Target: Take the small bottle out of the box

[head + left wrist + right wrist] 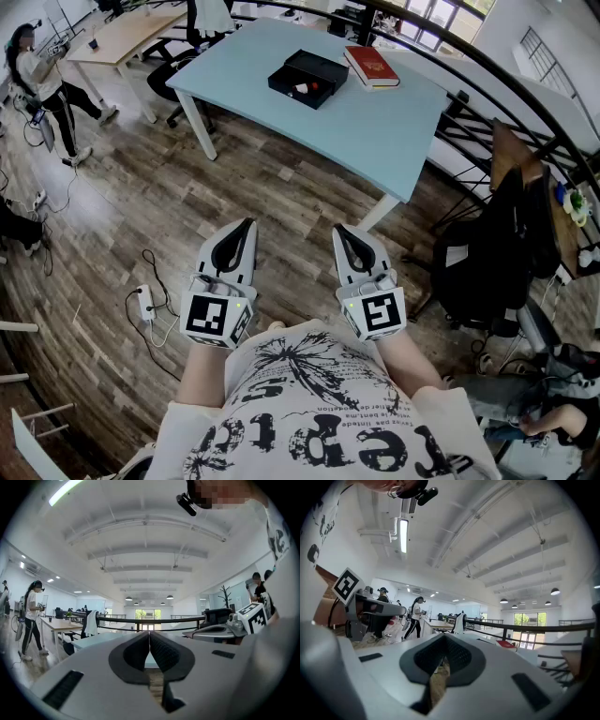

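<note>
left claw: left gripper (248, 223) pinched fully shut, tips touching, nothing in it, held low in front of the chest
right claw: right gripper (339, 229) same deal, closed tip to tip, empty, just beside the left gripper
box: black box (307, 78) sitting open on the light blue table (394, 122), well apart from both grippers
bottle: small bottle (302, 89) looks like the pale bit with a red spot inside the box, too tiny to make out properly
next to box: red book (371, 66) lying flat at the box's right side, touching or just beside, can't tell which
floor: wooden floor (281, 197) between grippers and table, white power strip (145, 300) with cable off to the left
background: person (37, 70) standing by another desk far left
</note>
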Motion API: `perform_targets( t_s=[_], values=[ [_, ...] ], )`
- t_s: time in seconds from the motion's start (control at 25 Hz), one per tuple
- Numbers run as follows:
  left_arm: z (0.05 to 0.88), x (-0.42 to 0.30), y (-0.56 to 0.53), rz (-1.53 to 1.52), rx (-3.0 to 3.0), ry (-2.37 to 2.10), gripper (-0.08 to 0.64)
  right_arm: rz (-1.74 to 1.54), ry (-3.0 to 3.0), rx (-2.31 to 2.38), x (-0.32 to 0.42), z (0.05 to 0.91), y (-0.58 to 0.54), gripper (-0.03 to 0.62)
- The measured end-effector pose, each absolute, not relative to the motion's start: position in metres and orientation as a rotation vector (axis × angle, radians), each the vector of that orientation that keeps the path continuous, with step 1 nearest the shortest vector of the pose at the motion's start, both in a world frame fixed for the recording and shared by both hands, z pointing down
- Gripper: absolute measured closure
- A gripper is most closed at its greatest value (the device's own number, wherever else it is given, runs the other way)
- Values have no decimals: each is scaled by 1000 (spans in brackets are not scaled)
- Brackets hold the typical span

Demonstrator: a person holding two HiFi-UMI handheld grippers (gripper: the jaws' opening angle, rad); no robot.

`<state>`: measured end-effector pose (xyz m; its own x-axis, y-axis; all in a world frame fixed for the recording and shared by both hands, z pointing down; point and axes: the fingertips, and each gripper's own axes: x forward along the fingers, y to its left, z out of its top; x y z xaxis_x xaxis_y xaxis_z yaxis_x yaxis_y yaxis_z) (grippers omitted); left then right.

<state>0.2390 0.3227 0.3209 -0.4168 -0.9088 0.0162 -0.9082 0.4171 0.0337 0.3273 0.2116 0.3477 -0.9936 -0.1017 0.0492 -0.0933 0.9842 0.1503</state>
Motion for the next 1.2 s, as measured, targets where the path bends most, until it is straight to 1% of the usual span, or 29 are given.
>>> perform_targets(
  t_s=[0.36, 0.64, 1.0, 1.2],
  values=[
    [335, 203, 348, -14, 1713, -2583, 540, -187, -3076, 232, 291, 358, 231, 583],
    [356, 162, 358, -15, 1681, -2565, 540, -126, -3048, 258, 251, 379, 232, 583],
    [378, 75, 311, 63, 1593, -2589, 540, -94, -3062, 190, 156, 395, 176, 583],
    [380, 1, 241, 70, 1574, -2589, 540, -88, -3077, 174, 84, 392, 106, 581]
  ],
)
